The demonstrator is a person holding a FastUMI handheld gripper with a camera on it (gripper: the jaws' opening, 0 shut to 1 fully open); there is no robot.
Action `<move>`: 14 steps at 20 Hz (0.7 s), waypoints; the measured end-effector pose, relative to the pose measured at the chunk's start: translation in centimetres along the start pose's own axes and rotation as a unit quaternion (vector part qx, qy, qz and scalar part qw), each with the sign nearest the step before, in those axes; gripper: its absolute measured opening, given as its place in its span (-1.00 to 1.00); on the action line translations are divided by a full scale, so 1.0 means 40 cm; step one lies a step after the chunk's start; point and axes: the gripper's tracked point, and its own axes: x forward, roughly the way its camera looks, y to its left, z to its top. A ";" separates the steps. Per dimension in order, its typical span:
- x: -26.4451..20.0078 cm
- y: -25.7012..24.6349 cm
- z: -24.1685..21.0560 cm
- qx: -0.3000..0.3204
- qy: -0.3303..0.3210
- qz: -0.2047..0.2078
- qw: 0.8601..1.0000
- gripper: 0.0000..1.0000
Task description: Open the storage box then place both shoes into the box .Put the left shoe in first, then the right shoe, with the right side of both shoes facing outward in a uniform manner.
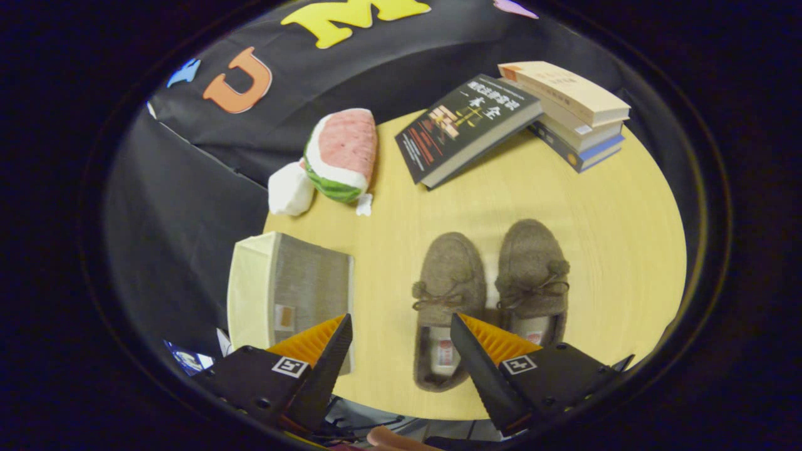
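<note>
Two brown felt slippers with bow laces lie side by side on the round wooden table point(564, 200), toes pointing away from me. The left shoe point(448, 282) sits just ahead of my right finger, its heel partly covered by that finger. To its right rests the right shoe point(532, 275). A cream and grey fabric storage box point(288, 288) stands beside the left finger, at the table's left edge, lid down. My gripper point(401, 326) hovers above the table's near edge, open, nothing between its fingers.
A watermelon-slice plush point(343, 153) and a white soft lump point(290, 188) lie at the far left of the table. A dark book point(467, 125) leans on a stack of books point(573, 113) at the far right. Bare wood lies beyond the shoes.
</note>
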 end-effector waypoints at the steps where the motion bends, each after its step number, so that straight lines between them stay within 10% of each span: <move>1: 0.020 -0.024 -0.012 0.003 0.011 -0.004 1.000 0.92; 7: 0.100 -0.143 -0.068 -0.072 0.051 -0.074 0.993 0.77; 14: 0.155 -0.186 -0.068 -0.073 0.070 -0.137 0.985 -0.39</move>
